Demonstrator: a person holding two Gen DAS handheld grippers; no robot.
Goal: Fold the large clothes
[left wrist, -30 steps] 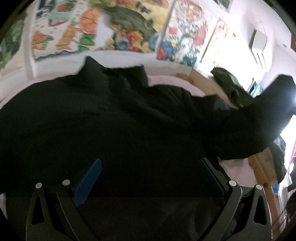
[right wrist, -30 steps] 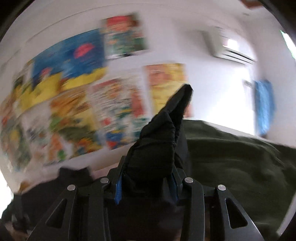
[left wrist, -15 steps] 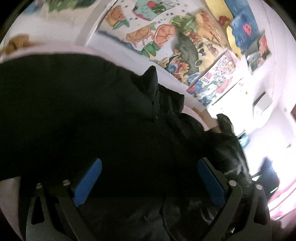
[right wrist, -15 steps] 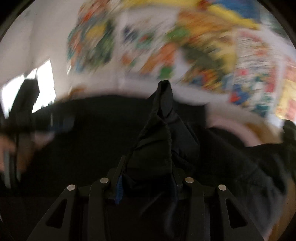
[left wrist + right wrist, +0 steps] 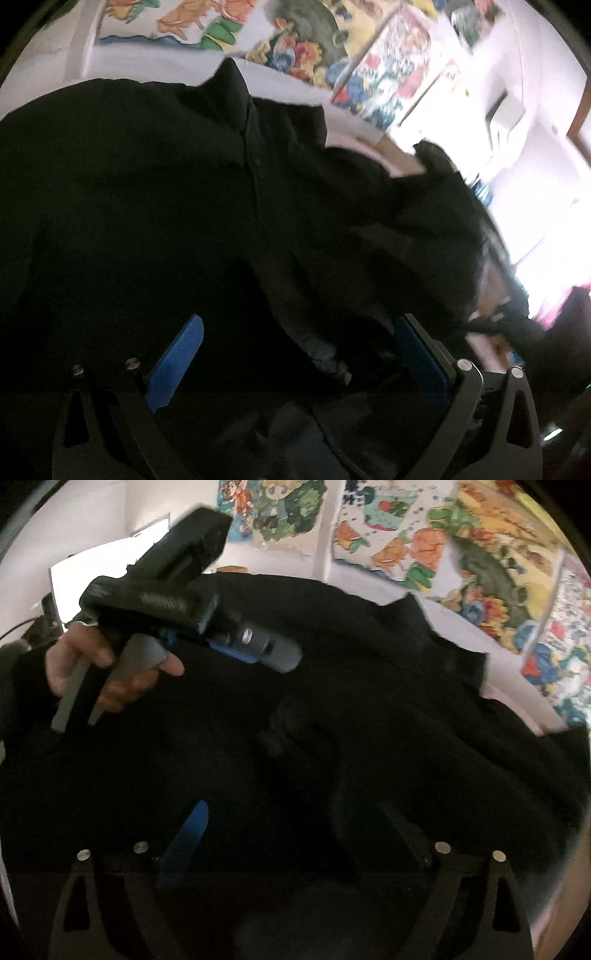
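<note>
Both cams ride right on the tools and tilt steeply down, so close that the black jacket [image 5: 155,206] pretty much fills each frame. The left wrist view looks out between its own left tool [image 5: 295,354] toward the poster wall [image 5: 306,48]. The right wrist view faces that same wall and jacket collar, and catches the other tool held in a hand [image 5: 92,668] at its upper left.

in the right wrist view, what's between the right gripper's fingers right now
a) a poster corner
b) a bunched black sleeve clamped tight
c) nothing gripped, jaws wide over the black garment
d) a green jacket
c: the right gripper has just opened, its fingers standing wide apart above the black garment, which lies spread beneath with no fold pinched between the pads.
</note>
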